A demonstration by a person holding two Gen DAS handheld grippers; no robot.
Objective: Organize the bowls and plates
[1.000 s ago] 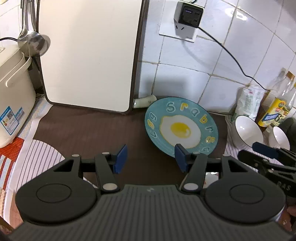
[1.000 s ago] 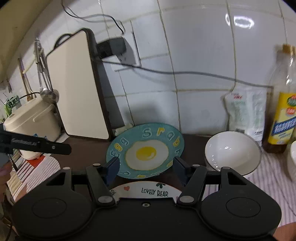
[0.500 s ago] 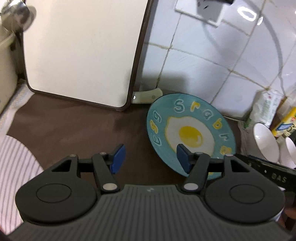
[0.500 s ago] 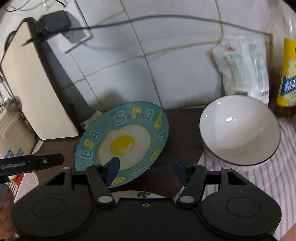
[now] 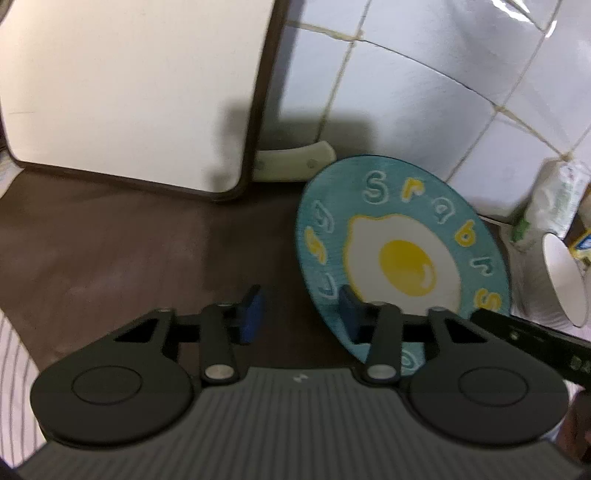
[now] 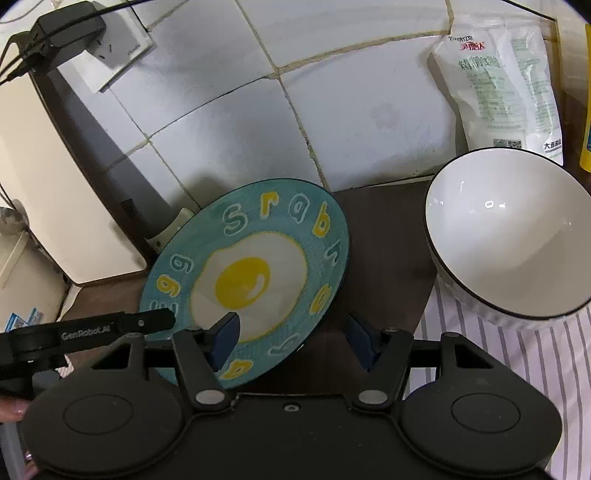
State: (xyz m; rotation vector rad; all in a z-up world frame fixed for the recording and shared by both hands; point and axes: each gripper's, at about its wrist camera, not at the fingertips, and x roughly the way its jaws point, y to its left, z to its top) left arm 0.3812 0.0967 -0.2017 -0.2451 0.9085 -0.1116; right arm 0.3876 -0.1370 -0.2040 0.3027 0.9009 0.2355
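Fingers of the left gripper point(image 5: 301, 314) are closing, their blue pads still apart with only the dark brown counter point(image 5: 129, 251) showing in the gap; the right-hand pad overlaps the near-left rim of the round teal plate painted with a fried egg and yellow and white letters point(image 5: 402, 254), though whether it touches the rim I cannot tell. The plate lies just ahead and to the right of these fingers, flat on the counter. Further ahead and to the left a large cream cutting board with a dark edge point(image 5: 129, 92) leans against the white tiled wall point(image 5: 388, 103). Far right of the left fingers, the white bowl point(image 5: 565, 277) shows only at the frame edge. The right gripper point(image 6: 291, 341) has its fingers spread wide and holds nothing; its left pad sits over the near part of the same plate, its right pad over bare counter, with the plate's near-right rim showing between them. Ahead and to the right of those fingers stands the white ceramic bowl with a dark rim, on a purple-striped white cloth point(image 6: 517, 354). Beyond the bowl a white plastic pouch with green and red print point(image 6: 506, 81) leans on the wall. A black charger plugged into a white socket point(image 6: 70, 33) sits high to the left.
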